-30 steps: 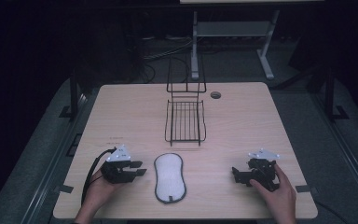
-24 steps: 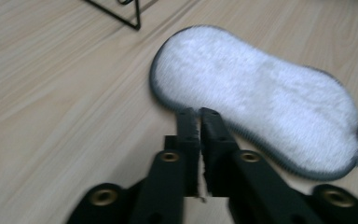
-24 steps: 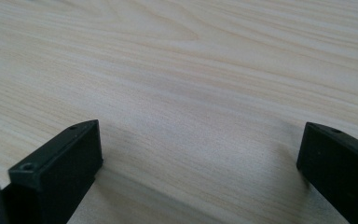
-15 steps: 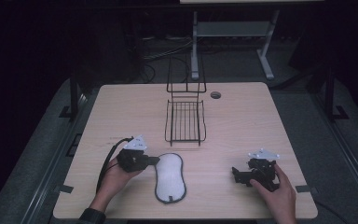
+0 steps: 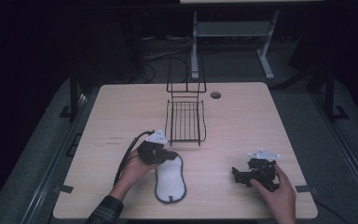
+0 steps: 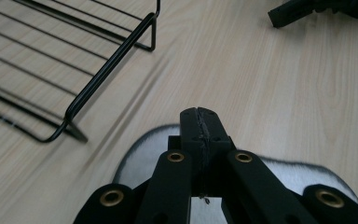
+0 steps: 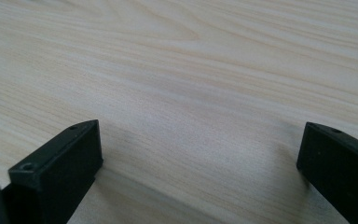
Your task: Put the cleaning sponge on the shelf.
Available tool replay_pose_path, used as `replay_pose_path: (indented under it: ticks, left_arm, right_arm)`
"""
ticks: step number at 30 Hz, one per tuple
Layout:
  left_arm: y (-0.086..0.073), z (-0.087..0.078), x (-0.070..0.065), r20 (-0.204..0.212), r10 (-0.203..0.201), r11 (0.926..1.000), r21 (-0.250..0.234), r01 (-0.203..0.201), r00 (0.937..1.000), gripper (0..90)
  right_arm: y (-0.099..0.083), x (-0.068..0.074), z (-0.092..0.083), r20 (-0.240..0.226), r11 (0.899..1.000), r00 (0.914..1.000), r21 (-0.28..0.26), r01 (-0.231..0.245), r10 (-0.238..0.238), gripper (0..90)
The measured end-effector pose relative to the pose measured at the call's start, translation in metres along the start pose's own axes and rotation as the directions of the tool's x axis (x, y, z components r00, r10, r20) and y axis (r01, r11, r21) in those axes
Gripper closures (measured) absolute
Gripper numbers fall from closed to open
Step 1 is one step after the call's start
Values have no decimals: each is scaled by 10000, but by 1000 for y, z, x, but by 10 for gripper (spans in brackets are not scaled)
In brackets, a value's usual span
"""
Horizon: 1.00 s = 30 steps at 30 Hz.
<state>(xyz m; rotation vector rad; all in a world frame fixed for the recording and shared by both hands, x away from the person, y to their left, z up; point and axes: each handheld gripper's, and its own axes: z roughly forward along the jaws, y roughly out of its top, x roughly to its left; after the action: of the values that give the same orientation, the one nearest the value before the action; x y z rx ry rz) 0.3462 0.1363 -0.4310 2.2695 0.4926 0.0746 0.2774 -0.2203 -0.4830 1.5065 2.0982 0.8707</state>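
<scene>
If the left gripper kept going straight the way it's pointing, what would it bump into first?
Probably nothing soon. The shut left gripper sits over the insole and points across bare table, passing right of the wire rack, roughly toward the right gripper far off.

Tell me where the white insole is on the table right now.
In the high view the white insole lies flat near the table's front edge, left of centre, just in front of the black wire rack, with the shut left gripper over its far end.
</scene>
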Motion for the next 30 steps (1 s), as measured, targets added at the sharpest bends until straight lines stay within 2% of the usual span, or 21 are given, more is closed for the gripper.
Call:
replay_pose_path:
  ticks: [3, 5, 12, 17, 22, 26, 28, 30]
  left_arm:
    - [4, 9, 1, 74, 60, 10000, 61, -61, 10000, 896]
    - [4, 17, 1, 126, 86, 9996, 278, -89, 9999, 896]
    - [-1, 20, 5, 13, -48, 9987, 510, 47, 10000, 896]
    - [-10, 16, 10, -132, -319, 9979, 555, 326, 9994, 897]
    - [-14, 12, 11, -222, -415, 9976, 554, 427, 9989, 897]
    - [-19, 6, 11, -335, -423, 9975, 556, 441, 9985, 896]
    - [-25, 0, 12, -412, -616, 9966, 515, 637, 9972, 897]
    - [-27, -3, 12, -496, -627, 9966, 512, 652, 9968, 896]
  right_arm:
    - [0, 0, 0, -16, 10000, 10000, -4, 29, -29, 0]
    - [0, 0, 0, -18, 10000, 10000, -4, 34, -34, 0]
    - [0, 0, 0, -24, 10000, 10000, -7, 49, -49, 0]
    - [0, 0, 0, -26, 10000, 10000, -8, 53, -53, 0]
    - [0, 0, 0, -26, 10000, 10000, -8, 54, -54, 0]
    - [0, 0, 0, -27, 10000, 10000, -7, 54, -54, 0]
    - [0, 0, 0, -25, 10000, 10000, -9, 50, -50, 0]
    - [0, 0, 0, -27, 10000, 10000, -7, 52, -52, 0]
